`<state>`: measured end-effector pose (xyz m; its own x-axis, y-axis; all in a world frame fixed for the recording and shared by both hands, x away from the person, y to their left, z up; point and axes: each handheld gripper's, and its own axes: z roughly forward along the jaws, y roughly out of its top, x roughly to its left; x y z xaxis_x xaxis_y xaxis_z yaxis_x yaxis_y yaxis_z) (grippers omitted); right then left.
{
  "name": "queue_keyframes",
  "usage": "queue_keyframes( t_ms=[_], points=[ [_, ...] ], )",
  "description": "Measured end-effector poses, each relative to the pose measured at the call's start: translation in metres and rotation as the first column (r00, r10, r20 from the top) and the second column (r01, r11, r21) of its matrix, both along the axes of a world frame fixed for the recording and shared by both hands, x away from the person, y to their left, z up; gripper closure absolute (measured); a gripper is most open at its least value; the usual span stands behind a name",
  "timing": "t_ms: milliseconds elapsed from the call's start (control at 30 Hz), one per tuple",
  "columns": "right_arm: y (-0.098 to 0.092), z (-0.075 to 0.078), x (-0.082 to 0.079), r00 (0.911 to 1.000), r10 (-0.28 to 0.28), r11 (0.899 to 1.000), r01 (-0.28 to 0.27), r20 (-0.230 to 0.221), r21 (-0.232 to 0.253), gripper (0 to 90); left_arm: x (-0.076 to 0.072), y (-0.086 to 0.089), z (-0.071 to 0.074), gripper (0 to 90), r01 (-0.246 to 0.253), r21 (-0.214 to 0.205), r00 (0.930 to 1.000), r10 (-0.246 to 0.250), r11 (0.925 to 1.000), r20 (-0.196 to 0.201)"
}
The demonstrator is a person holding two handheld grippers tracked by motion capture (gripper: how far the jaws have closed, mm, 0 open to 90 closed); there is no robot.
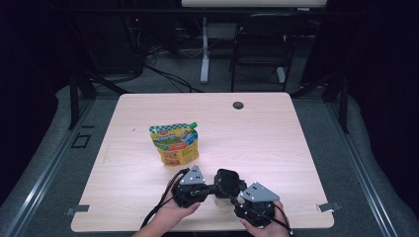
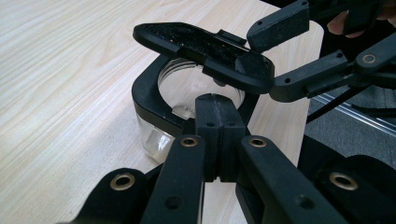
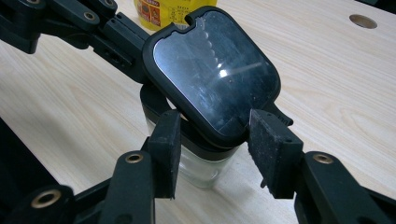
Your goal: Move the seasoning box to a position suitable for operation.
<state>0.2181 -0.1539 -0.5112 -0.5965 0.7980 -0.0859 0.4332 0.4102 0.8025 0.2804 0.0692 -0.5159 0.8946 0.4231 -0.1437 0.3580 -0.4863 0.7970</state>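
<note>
Glass jar sits between our hands — left gripper clenched on its black rim, right gripper straddling the tilted lid, jaws apparently not pinching.

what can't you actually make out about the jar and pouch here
- Jar contents: in the right gripper view the raised lid covers the mouth; in the left gripper view the left gripper blocks part of it.
- Pouch print: too small in the high view, cut off by the top edge in the right gripper view.
- Jar body: hidden behind both grippers in the high view.
</note>
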Motion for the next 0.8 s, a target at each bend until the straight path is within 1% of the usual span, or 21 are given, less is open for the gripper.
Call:
queue_keyframes(
  t_ms=[100,200,233,400,467,633,767,800],
  points=[
    [0.0,0.0,0.0,1.0,-0.002,1.0,0.002,0.005,0.009,54.7,0.0,0.0,0.0,90.0,0.003,0.004,1.0,-0.003,1.0,0.007],
    [-0.001,0.001,0.0,1.0,-0.001,1.0,0.001,0.001,0.011,54.7,-0.001,-0.001,0.0,90.0,0.003,0.007,0.9999,-0.003,1.0,0.011],
    [-0.001,0.001,0.0,1.0,-0.004,1.0,0.004,0.004,0.014,54.7,-0.001,-0.001,0.001,90.0,0.002,0.016,0.9999,-0.002,0.9999,0.017],
    [-0.004,0.002,-0.001,0.9999,-0.01,1.0,0.01,0.01,0.021,55.0,-0.002,-0.002,0.001,90.0,0.009,0.024,0.9995,-0.01,0.9997,0.03],
    [-0.005,0.003,-0.002,0.9997,-0.015,0.999,0.015,0.017,0.029,55.1,-0.002,-0.002,0.001,90.0,0.012,0.024,0.9995,-0.013,0.9996,0.029],
    [-0.009,0.004,-0.003,0.9995,-0.027,0.999,0.026,0.019,0.04,55.6,-0.001,-0.003,0.001,90.0,0.02,0.02,0.9995,-0.021,0.9996,0.022],
    [-0.012,0.005,-0.004,0.9992,-0.036,0.998,0.035,0.02,0.05,56.3,-0.002,-0.004,0.001,90.0,0.024,0.02,0.9993,-0.024,0.9995,0.027],
    [-0.012,0.005,-0.004,0.999,-0.037,0.998,0.035,0.027,0.056,56.3,-0.002,-0.004,0.001,90.0,0.026,0.02,0.9993,-0.026,0.9995,0.025]
  ],
)
